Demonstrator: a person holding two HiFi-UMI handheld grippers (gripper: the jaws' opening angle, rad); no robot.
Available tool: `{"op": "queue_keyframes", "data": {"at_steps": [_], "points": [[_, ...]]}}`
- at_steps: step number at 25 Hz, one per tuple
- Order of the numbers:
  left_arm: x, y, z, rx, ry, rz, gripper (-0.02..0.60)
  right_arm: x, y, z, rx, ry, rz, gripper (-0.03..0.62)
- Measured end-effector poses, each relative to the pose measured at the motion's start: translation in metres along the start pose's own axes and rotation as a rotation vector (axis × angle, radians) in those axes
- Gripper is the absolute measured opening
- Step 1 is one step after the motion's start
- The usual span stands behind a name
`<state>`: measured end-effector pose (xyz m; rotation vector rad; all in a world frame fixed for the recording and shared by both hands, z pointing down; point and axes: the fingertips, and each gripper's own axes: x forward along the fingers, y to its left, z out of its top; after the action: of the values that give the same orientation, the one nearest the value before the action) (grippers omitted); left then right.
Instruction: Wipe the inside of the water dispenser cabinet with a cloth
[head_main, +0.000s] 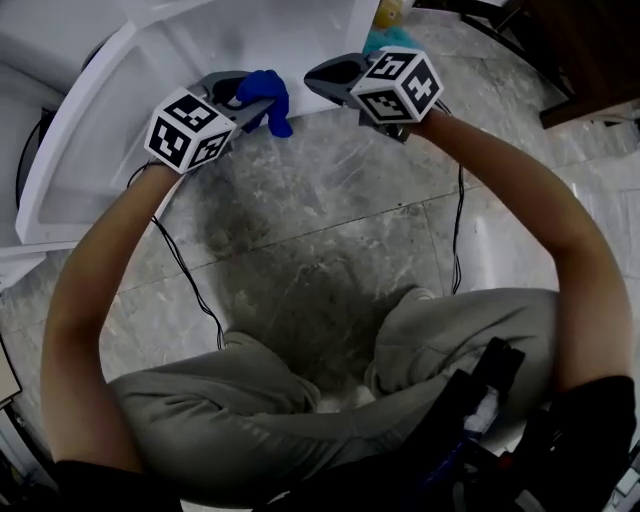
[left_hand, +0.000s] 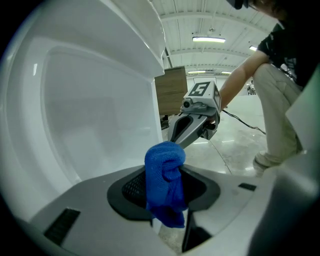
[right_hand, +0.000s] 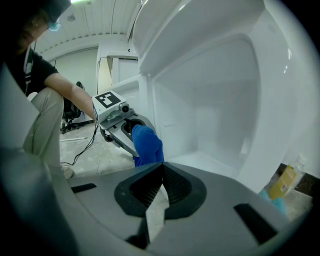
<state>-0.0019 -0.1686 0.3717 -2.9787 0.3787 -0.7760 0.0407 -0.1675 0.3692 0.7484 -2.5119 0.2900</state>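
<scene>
- The person's knees (head_main: 300, 390) are bent over the grey stone floor (head_main: 330, 230).
- Both grippers are held forward, side by side, at the open front of the cabinet (head_main: 200, 50).
- The left gripper (head_main: 250, 102) has its jaws pinching the blue cloth (head_main: 268, 92). The cloth is bunched between the jaws and hangs down from them, just beside the cabinet's front edge.
- The right gripper (right_hand: 161, 170) has its jaws pressed together with nothing between them.
- The cabinet interior (right_hand: 215, 105) is white and bare.
- A yellow bottle (right_hand: 282, 182) stands on the floor beyond the cabinet.
</scene>
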Motion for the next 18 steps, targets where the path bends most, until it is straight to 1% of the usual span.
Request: {"op": "queue_keyframes", "data": {"at_steps": [6,11,18], "points": [[0.001,-0.001,0.001,0.009,0.009,-0.011,0.149,-0.001,-0.002,0.001,-0.011,0.003,-0.017,-0.002],[-0.001,0.006,0.005,0.009,0.003,0.001,0.149,-0.001,-0.009,-0.002,-0.028,0.026,-0.032,-0.002],[0.003,0.006,0.003,0.001,0.006,-0.001,0.149,0.000,-0.007,-0.004,-0.031,0.044,-0.026,-0.002]]}}
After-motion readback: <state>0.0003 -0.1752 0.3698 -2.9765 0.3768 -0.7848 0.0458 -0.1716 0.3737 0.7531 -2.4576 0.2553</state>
